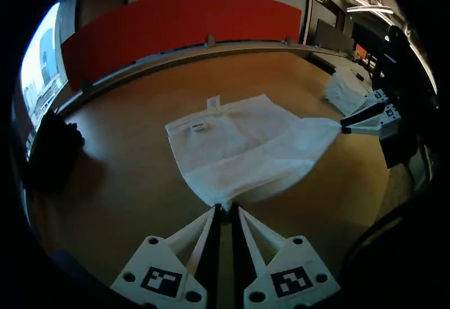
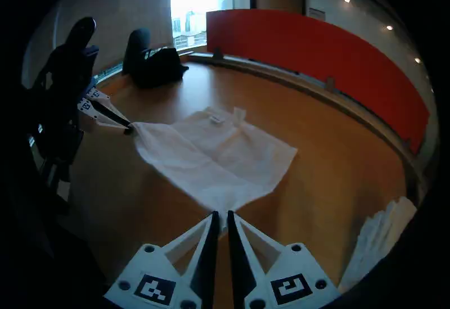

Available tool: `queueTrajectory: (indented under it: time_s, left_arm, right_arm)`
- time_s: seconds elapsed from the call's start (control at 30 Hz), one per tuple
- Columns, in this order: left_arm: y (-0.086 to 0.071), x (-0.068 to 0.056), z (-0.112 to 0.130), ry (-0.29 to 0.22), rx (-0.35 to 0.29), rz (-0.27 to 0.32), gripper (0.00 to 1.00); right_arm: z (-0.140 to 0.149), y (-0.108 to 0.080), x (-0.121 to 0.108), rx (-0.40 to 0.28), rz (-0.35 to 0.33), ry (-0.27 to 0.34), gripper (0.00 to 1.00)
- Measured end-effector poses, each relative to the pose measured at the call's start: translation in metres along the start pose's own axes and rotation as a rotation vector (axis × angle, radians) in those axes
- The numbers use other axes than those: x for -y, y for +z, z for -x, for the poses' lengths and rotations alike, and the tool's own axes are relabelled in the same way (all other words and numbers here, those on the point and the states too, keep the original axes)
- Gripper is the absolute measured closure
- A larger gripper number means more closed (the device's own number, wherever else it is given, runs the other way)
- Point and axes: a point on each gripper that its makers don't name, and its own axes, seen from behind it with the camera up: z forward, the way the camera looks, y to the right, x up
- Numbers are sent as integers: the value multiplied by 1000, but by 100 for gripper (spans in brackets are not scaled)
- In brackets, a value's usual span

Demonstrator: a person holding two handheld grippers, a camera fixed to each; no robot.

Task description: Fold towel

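Bare tabletop rings the towel; dark bag and cloth stack sit well apart.

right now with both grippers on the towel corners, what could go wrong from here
1. The left gripper and right gripper each seem to pinch only the very tip of a towel corner, so a tug could pull one free.
2. The towel lies skewed, with an uneven far edge, so the fold may land crooked.
3. A stack of white cloths sits close beside the right gripper, and a wide swing might knock it.
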Motion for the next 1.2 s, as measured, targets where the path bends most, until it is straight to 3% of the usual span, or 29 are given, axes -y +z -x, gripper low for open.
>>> queueTrajectory:
  time_s: [0.37,0.67,1.2]
  left_arm:
    - [-30,-9,-10,-51,24,8,87]
    - [-44,-20,-10,-88,51,24,87]
    - [-36,-22,-17,-114,49,17,87]
  right_arm:
    - [-27,-26,5,-54,2,7,89]
    - [-40,-44,6,-78,3,14,90]
    - [-44,-40,2,-74,1,3,93]
